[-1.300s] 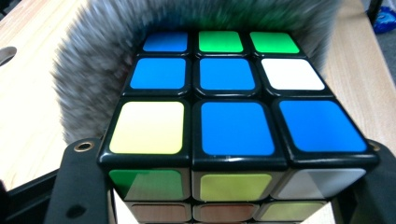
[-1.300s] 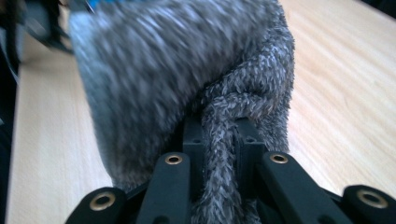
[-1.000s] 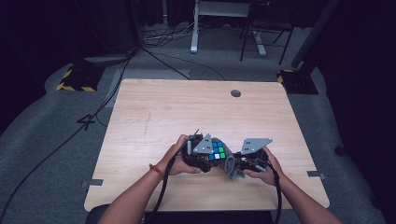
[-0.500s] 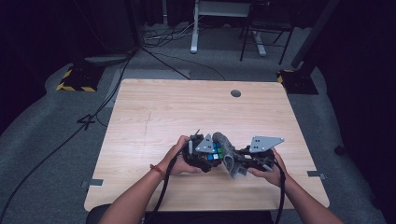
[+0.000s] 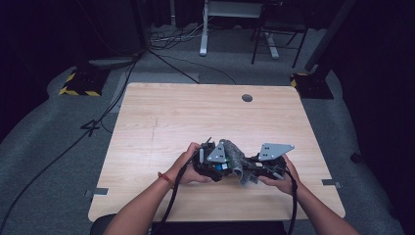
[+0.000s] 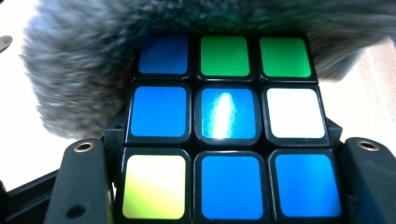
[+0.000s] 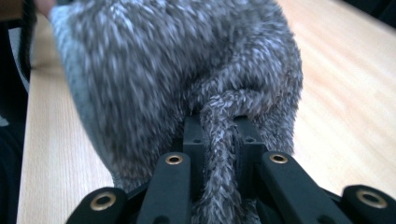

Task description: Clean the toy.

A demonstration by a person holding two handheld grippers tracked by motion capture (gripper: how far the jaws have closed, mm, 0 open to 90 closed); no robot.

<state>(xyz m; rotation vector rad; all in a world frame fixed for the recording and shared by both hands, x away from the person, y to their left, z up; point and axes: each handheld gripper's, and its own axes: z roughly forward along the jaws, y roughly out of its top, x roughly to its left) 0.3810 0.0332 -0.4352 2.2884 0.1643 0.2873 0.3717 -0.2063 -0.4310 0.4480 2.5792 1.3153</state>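
Puzzle cube [image 6: 226,128] clamped in left hand-held gripper [image 6: 224,186], grey fuzzy cloth [image 7: 187,84] – perhaps a sock – pinched by right hand-held gripper [image 7: 223,140]

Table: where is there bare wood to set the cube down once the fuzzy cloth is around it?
The table is bare across its far half, from the grommet hole over to the left edge, and along the near-left corner. It is crowded only near the front middle, where the left gripper clamps the cube and the right gripper pinches the grey cloth.

A wooden table [image 5: 161,122] stands on grey carpet [image 5: 58,147] in a dark room.
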